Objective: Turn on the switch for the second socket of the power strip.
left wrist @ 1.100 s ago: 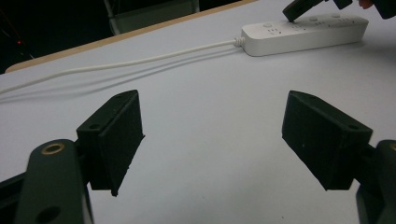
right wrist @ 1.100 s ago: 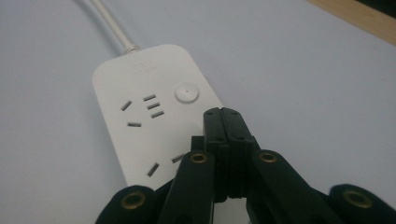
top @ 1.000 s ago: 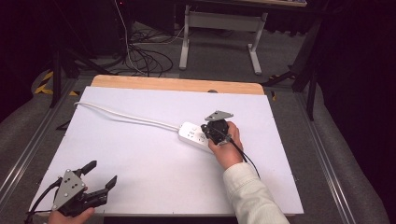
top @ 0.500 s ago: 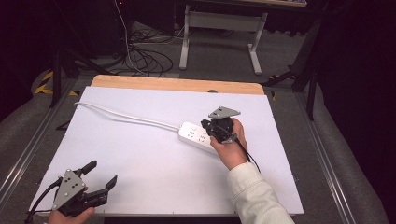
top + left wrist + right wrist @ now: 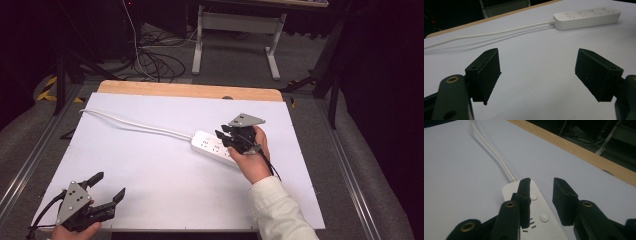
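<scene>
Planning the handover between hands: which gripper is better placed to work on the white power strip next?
Right. The right gripper hovers directly over the power strip, jaws partly open. The left gripper sits open at the table's near-left corner, well apart from it.

Bare table (image 5: pixel 165 175) lies open; power strip (image 5: pixel 212 146) and cord (image 5: pixel 135 126) cross it.

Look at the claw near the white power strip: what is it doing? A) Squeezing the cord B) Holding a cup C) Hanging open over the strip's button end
C: the right claw hangs with its jaws apart above the power strip, over the round buttons, gripping nothing.
</scene>
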Demonstrator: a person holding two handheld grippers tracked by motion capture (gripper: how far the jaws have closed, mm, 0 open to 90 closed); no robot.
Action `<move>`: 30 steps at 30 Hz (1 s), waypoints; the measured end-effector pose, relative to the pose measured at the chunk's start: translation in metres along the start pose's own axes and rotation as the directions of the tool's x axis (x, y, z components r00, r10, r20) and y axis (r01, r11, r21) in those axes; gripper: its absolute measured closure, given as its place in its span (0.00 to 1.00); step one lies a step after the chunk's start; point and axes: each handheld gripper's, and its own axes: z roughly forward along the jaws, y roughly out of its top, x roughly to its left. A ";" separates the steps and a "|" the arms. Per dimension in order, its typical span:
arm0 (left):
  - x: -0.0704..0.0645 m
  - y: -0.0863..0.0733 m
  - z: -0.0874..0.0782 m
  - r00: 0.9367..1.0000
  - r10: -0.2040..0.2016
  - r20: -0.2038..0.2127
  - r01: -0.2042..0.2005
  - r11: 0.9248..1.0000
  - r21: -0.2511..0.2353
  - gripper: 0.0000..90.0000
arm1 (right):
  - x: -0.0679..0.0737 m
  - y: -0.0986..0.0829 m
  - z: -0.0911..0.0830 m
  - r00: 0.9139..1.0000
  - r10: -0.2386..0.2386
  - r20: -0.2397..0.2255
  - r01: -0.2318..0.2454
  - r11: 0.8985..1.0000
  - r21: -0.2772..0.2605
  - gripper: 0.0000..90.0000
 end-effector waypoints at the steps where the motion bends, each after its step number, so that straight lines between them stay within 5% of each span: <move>1: 0.000 0.000 0.000 1.000 -0.001 0.000 0.001 1.000 0.000 0.23 | 0.000 0.000 -0.003 1.000 -0.002 -0.002 0.002 1.000 -0.004 0.68; 13: -0.001 0.001 -0.002 1.000 -0.014 0.006 0.014 1.000 -0.005 0.23 | 0.005 -0.005 -0.041 0.998 0.001 -0.065 -0.005 0.998 -0.068 0.45; 20: -0.001 0.001 -0.003 1.000 -0.008 0.004 0.008 1.000 -0.005 0.23 | 0.011 -0.014 -0.063 0.996 -0.028 -0.085 0.019 0.994 -0.104 0.38; 30: -0.001 0.002 -0.004 1.000 -0.013 0.005 0.013 1.000 -0.010 0.23 | 0.012 -0.039 -0.088 0.991 0.011 -0.135 -0.031 0.988 -0.149 0.33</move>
